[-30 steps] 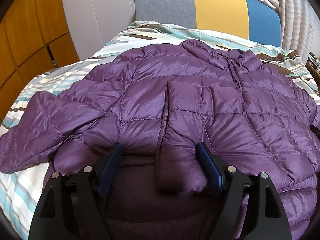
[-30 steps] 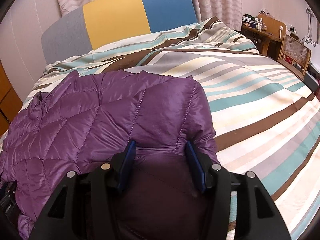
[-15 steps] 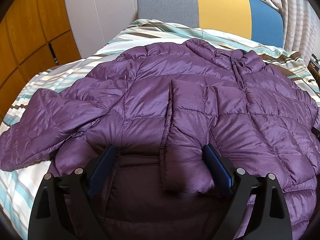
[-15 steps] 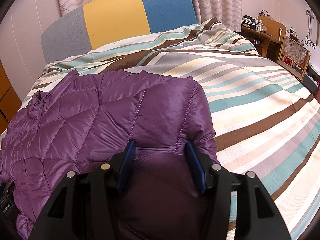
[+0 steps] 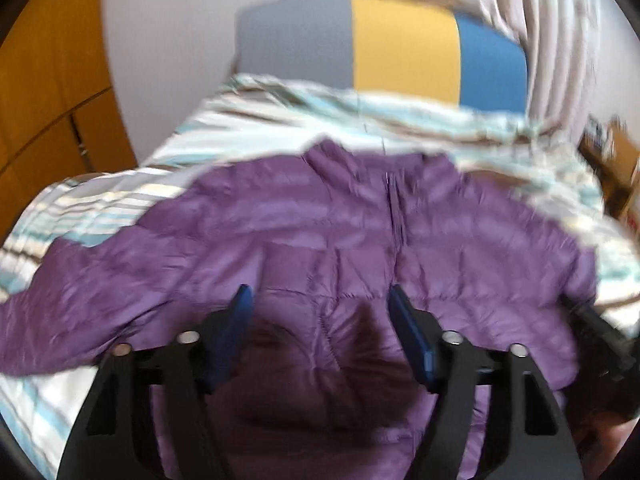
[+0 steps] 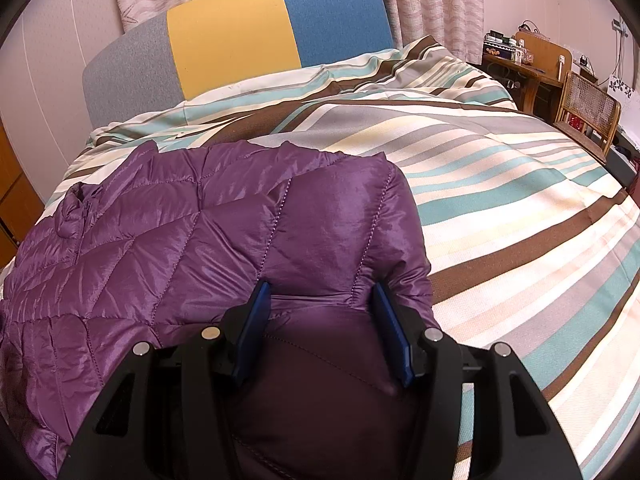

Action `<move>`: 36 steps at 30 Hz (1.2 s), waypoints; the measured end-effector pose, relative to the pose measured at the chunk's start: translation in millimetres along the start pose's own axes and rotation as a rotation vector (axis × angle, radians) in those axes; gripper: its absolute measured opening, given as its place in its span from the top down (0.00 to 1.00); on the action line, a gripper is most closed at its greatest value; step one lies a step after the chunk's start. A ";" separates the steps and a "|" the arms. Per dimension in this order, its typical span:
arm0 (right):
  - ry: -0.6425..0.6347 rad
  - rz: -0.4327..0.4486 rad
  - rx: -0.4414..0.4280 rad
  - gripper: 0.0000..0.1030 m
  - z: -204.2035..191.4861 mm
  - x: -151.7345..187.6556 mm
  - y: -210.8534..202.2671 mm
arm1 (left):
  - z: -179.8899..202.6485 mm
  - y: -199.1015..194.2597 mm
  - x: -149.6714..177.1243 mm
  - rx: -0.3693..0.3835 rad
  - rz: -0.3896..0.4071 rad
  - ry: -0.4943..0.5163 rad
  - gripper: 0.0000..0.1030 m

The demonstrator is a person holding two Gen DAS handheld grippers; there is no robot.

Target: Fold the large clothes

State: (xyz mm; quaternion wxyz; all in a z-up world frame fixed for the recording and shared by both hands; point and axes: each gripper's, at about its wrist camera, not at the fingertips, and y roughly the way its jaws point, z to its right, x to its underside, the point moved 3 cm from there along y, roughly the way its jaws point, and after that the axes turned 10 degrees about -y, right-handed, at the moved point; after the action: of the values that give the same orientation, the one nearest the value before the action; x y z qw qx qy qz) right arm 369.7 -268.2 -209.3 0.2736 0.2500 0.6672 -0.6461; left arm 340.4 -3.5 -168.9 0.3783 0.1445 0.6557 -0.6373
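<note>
A purple quilted puffer jacket (image 5: pixel 340 232) lies front up on the striped bed, its zip running down the middle. In the blurred left wrist view my left gripper (image 5: pixel 320 312) hovers over the jacket's lower front. Its jaws are closing but still stand apart, with fabric showing in the gap and nothing visibly pinched. One sleeve (image 5: pixel 68 304) trails off to the left. In the right wrist view the jacket (image 6: pixel 200 240) is folded over at its right side. My right gripper (image 6: pixel 320 308) is shut on that folded edge, and the fabric puckers at its blue pads (image 6: pixel 386 320).
The striped duvet (image 6: pixel 500 208) stretches away to the right of the jacket. A grey, yellow and blue headboard (image 6: pixel 232 48) stands at the far end. Orange wardrobe doors (image 5: pixel 44 92) line the left side. A wooden desk and cane chair (image 6: pixel 584 108) stand at the far right.
The left gripper has lifted and pulled back, so the whole jacket shows and the view is blurred. Its jaws widened, then narrowed. The folded sleeve end no longer sits between them. The right gripper has not moved.
</note>
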 end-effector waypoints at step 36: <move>-0.023 0.003 0.025 0.47 -1.0 -2.0 0.9 | -311.0 -76.8 76.4 -0.083 0.024 -0.800 0.03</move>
State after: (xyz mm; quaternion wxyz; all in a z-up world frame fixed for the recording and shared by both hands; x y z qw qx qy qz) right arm 371.7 -267.1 -208.5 0.2793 0.2470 0.6555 -0.6567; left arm 140.5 256.8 -195.7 0.6168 -0.1227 0.4799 -0.6117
